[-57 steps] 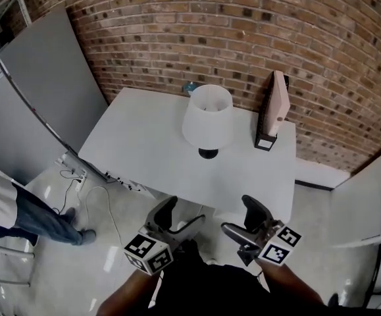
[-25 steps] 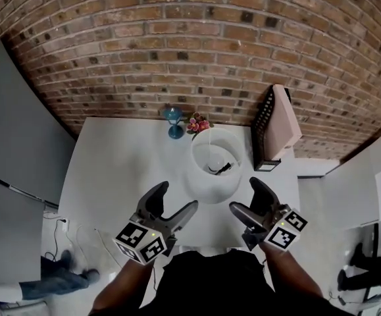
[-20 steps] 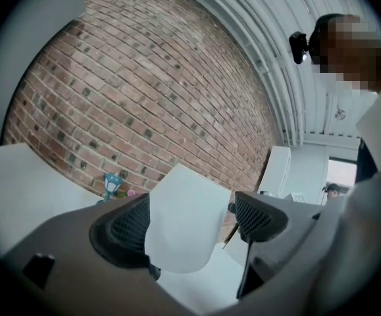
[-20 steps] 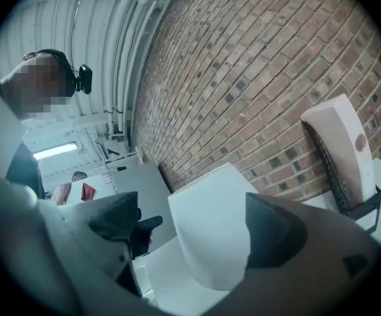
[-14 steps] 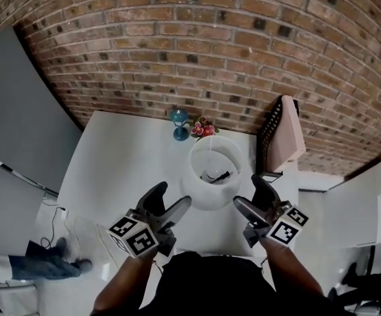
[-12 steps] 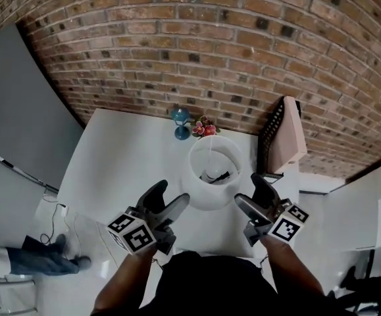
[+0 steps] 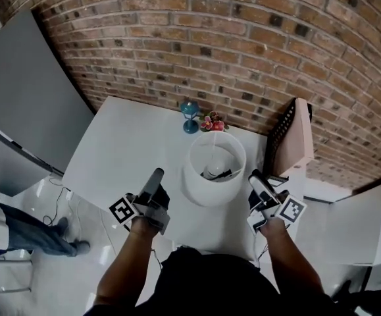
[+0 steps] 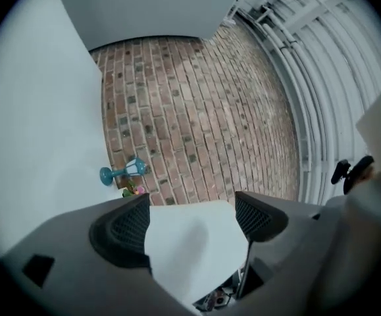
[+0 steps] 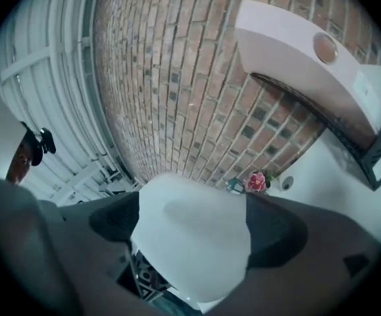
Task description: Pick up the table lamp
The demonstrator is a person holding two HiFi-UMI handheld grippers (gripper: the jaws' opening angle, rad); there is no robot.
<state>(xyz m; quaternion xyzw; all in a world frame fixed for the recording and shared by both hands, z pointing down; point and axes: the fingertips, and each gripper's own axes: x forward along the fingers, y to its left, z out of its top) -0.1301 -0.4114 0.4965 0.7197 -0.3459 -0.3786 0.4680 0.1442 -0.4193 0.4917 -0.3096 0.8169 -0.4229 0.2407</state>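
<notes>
Table (image 7: pixel 121 153): white, table lamp (image 7: pixel 214 176) upright.
Left gripper (image 7: pixel 156 175): jaws apart, beside shade.
Right gripper (image 7: pixel 255 178): jaws wide, just narrowing, shade unpinched.

The person wears a black top (image 7: pixel 203 283) that leaves the forearms bare. The left gripper (image 7: pixel 156 174) and the right gripper (image 7: pixel 255 177) have smooth, dark grey moulded bodies with rounded jaws, and each carries a white marker cube (image 7: pixel 122 210) printed with black square patterns. The inner face of every jaw bears a black pad (image 8: pixel 121 228) with a fine meshed texture.
</notes>
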